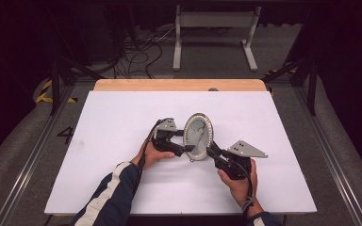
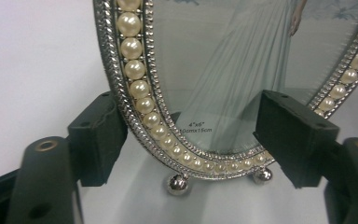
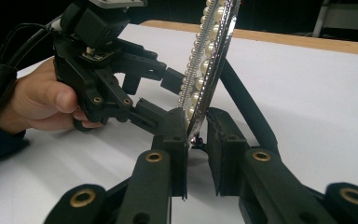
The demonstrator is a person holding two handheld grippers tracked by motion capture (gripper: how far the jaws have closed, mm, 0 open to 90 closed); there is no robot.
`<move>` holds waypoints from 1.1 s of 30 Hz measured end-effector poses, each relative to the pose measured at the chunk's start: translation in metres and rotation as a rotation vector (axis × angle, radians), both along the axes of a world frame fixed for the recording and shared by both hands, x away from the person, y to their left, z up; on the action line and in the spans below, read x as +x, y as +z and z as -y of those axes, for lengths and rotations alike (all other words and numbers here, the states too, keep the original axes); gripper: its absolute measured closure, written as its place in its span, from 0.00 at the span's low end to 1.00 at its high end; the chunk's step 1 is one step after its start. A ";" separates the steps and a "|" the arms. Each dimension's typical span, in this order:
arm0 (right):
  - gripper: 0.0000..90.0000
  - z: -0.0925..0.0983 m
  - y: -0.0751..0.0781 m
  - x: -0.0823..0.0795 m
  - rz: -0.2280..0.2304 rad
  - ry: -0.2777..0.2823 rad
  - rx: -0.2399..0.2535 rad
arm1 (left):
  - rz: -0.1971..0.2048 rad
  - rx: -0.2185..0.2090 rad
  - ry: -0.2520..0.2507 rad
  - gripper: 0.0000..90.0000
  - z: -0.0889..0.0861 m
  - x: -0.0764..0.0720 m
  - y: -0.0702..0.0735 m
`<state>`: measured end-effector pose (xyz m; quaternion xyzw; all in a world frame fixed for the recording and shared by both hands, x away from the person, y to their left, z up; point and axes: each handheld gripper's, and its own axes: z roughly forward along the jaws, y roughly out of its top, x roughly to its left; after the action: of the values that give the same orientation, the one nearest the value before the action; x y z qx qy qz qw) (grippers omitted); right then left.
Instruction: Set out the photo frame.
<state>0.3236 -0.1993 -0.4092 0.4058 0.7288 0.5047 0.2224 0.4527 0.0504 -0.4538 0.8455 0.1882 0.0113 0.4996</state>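
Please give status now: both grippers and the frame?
Right gripper shut on picture frame edge. Left gripper open, fingers straddling its lower rim. Frame upright on table. Nothing in the way.

A dim room around a bright white tabletop (image 1: 122,117).
Grey floor (image 1: 23,136) lay on both sides; tangled cables (image 1: 136,54) and a white metal stand (image 1: 214,21) sat beyond the wooden far edge (image 1: 179,84).

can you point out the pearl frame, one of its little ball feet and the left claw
pearl frame (image 2: 140,88), left gripper view, on its pearl border
ball foot (image 2: 177,184), left gripper view, on the nearer silver ball
left claw (image 3: 170,95), right gripper view, between its fingertips by the frame
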 end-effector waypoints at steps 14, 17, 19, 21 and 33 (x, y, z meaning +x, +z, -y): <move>0.91 0.004 -0.002 0.007 -0.001 -0.027 0.016 | 0.055 0.061 0.037 0.38 -0.009 -0.014 0.002; 0.91 0.004 -0.002 0.009 -0.002 -0.033 0.011 | 0.057 0.056 0.038 0.40 -0.013 -0.016 0.003; 0.90 0.006 -0.002 0.010 -0.010 -0.038 0.013 | 0.057 0.054 0.040 0.41 -0.016 -0.020 0.004; 0.90 0.008 -0.003 0.012 -0.015 -0.034 0.020 | 0.077 0.071 0.042 0.41 -0.018 -0.024 0.006; 0.89 0.009 -0.001 0.011 -0.017 -0.020 0.037 | 0.153 0.037 0.154 0.37 -0.018 -0.023 0.015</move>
<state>0.3346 -0.2084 -0.4104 0.4214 0.7171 0.5123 0.2138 0.4299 0.0683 -0.4393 0.8344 0.2134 0.1177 0.4943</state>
